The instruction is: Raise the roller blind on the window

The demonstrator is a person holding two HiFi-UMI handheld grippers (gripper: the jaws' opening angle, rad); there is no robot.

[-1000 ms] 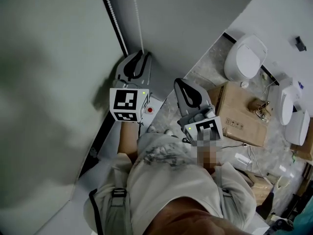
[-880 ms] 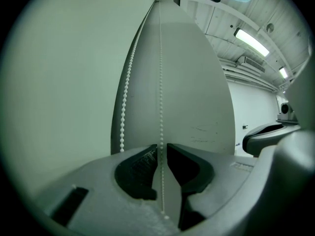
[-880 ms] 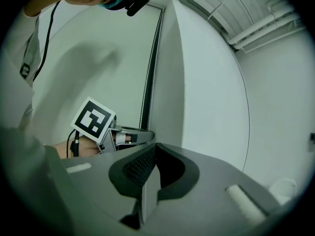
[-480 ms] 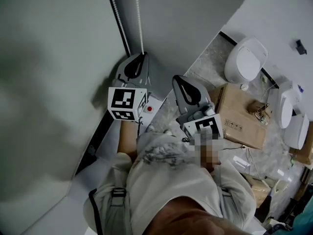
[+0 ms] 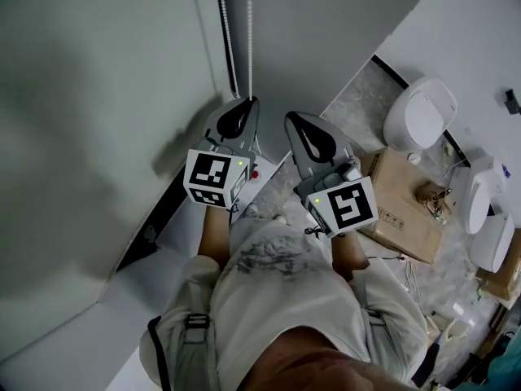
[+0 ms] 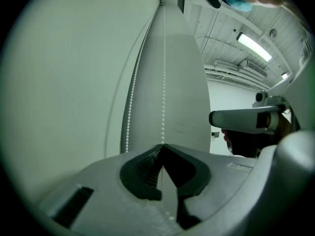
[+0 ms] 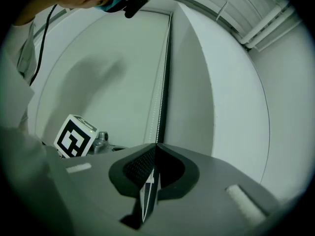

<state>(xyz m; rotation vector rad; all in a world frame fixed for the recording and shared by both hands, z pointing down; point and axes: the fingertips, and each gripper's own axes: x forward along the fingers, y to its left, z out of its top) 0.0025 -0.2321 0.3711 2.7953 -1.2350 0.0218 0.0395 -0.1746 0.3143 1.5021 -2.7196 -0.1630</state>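
Plain pale-grey roller blind (image 5: 98,96); white bead chain (image 5: 229,47), two thin strands

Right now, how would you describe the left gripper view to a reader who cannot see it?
The left gripper, seen from behind its jaws, is shut on one strand of a white bead chain that runs up a pale wall. The chain's other strand hangs free just to the left, and the right gripper pokes in from the right.

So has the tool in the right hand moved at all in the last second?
Yes. Judged against the cardboard box on the floor, the right tool has moved away from it, toward the bead chain.
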